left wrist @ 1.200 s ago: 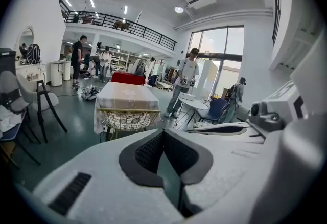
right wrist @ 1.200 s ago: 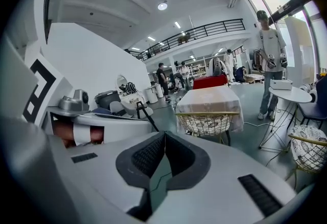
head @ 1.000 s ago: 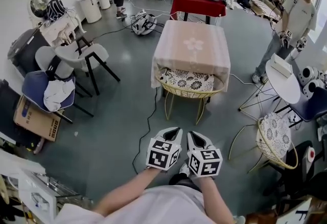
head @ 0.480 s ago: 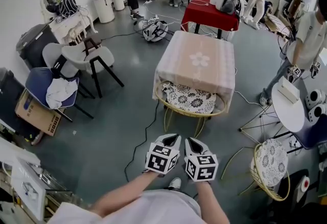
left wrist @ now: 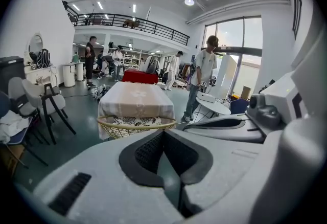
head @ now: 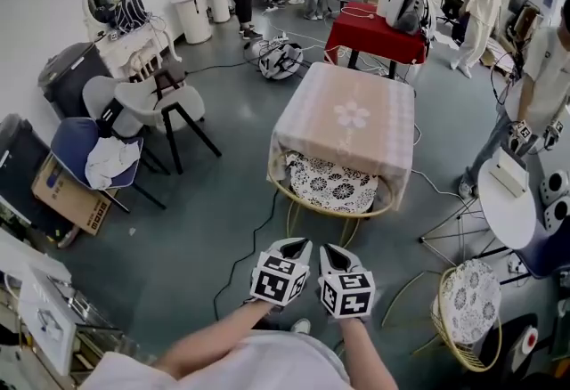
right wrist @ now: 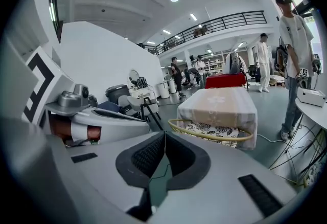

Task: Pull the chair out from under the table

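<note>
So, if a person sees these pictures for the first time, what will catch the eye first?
First comes the square table under its pale cloth with a flower print, in the middle of the floor, with a yellow wicker chair tucked under its near edge. Close below, side by side, the left gripper and right gripper point at that chair, both shut and empty.
</note>
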Motion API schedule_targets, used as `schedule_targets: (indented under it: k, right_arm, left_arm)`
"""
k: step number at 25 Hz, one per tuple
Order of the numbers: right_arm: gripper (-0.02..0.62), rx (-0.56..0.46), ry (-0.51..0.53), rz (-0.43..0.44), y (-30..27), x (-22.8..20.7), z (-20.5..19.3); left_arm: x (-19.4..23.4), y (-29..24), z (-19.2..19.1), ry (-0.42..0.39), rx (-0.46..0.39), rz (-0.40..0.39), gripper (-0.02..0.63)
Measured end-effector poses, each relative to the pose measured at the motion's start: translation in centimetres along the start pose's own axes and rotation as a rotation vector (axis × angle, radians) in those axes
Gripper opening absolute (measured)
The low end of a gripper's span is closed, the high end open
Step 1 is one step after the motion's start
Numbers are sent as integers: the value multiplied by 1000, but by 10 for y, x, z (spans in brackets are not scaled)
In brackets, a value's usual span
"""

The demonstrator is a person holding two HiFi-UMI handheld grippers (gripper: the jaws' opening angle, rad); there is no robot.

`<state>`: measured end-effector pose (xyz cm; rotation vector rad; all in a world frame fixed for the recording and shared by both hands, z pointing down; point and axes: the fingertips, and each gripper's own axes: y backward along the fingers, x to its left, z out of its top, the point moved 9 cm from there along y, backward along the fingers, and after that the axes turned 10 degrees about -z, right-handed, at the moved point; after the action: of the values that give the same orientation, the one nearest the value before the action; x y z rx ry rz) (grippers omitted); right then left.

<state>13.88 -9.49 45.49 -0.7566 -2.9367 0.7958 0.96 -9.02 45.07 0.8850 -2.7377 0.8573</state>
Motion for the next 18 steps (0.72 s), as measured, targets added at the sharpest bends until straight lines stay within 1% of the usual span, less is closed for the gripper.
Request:
schedule_targets:
  k: [3, 8, 13, 18]
  right_arm:
    - [3, 9, 17, -1, -5, -6, 0]
    - [3, 27, 32, -20, -18, -18, 3]
    - [3, 28, 52, -25, -45, -29, 9]
    - [3, 38, 107, -39, -73, -39, 18]
  left_arm:
    - [2, -9, 3, 2, -1, -1, 5]
    - [12, -28, 11, 9, 7, -25, 5]
    - [33, -53, 19, 1, 16, -45, 5]
    - [56, -79, 32, -12, 37, -58, 5]
